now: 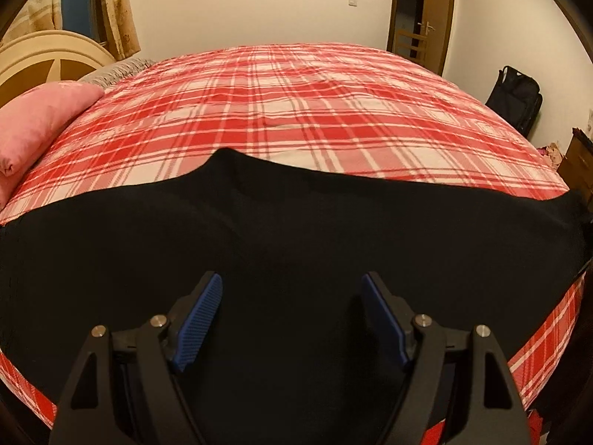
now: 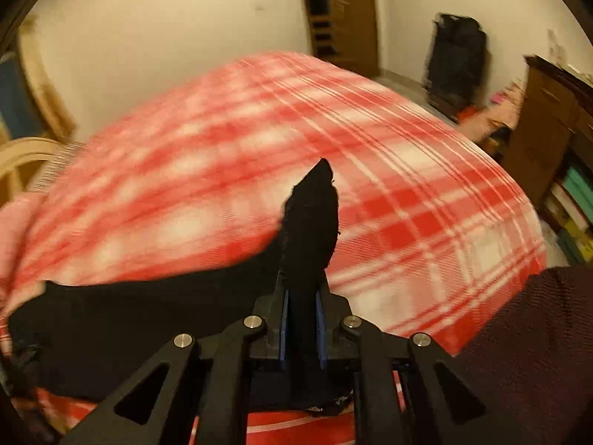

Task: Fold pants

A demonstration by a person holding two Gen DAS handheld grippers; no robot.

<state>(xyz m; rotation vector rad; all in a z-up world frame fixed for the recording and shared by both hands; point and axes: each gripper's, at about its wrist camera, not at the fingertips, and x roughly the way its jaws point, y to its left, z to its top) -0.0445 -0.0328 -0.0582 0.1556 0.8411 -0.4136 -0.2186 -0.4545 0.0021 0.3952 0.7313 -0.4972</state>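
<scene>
The black pants lie spread across the near side of a bed with a red and white plaid cover. My left gripper is open just above the pants, its blue pads wide apart and holding nothing. In the right wrist view my right gripper is shut on an end of the black pants. The pinched cloth sticks up past the fingertips, and the rest of the pants trails to the left over the bed. This view is blurred.
A pink pillow and a cream headboard are at the bed's left end. A wooden door and a black bag stand beyond the bed. A brown cabinet with books is at right. A dark red sleeve shows at lower right.
</scene>
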